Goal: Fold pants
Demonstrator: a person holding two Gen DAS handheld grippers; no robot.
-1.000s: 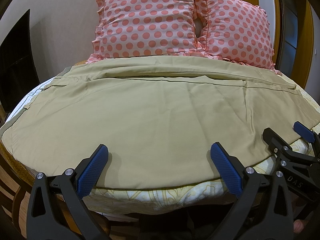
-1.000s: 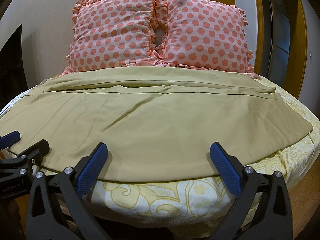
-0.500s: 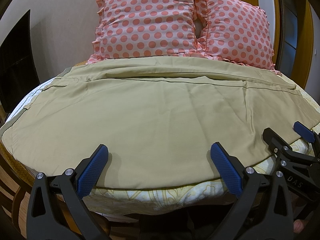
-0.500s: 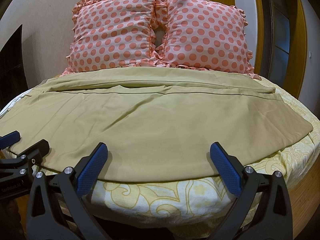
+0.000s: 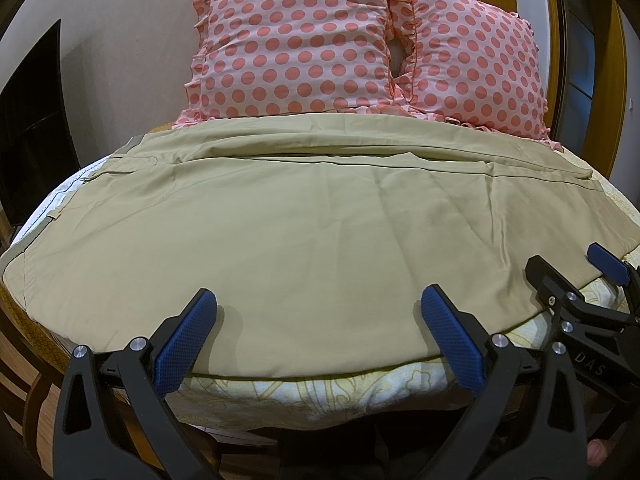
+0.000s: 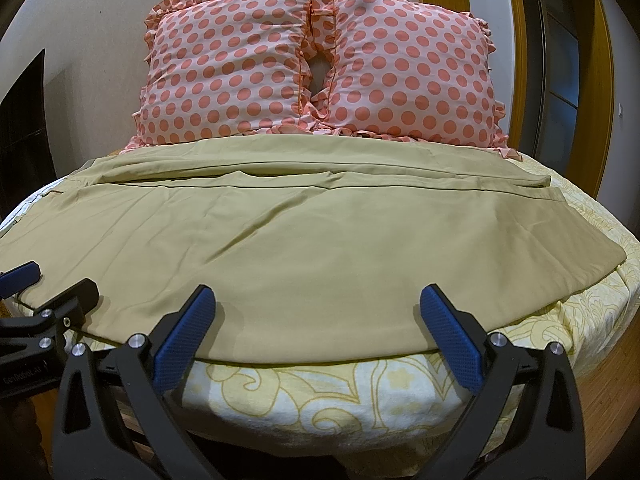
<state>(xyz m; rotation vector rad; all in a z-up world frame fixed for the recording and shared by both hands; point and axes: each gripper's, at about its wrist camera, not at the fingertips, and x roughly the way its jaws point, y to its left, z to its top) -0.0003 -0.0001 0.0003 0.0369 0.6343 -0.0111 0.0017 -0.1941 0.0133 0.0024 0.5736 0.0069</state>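
Left wrist view, bed [image 5: 320, 384]: floral yellow cover shows along the near edge, below the cloth.
Pants [image 5: 312, 232]: khaki, spread flat across the bed from left to right, near hem just inside the bed's near edge; a long fold line runs across the far part.
Pillows [image 5: 296, 40]: two pink polka-dot ones, upright side by side at the far end, touching the pants' far edge.
Left gripper [image 5: 318, 316]: jaws spread wide, empty, blue pads low over the near hem; whether they touch the cloth cannot be told.
Right gripper [image 6: 318, 316]: jaws equally wide, holding nothing, poised over the near hem further right.
Pose: both point level toward the pillows, side by side; each shows at the other's view edge, the right gripper at the near right of the left view.
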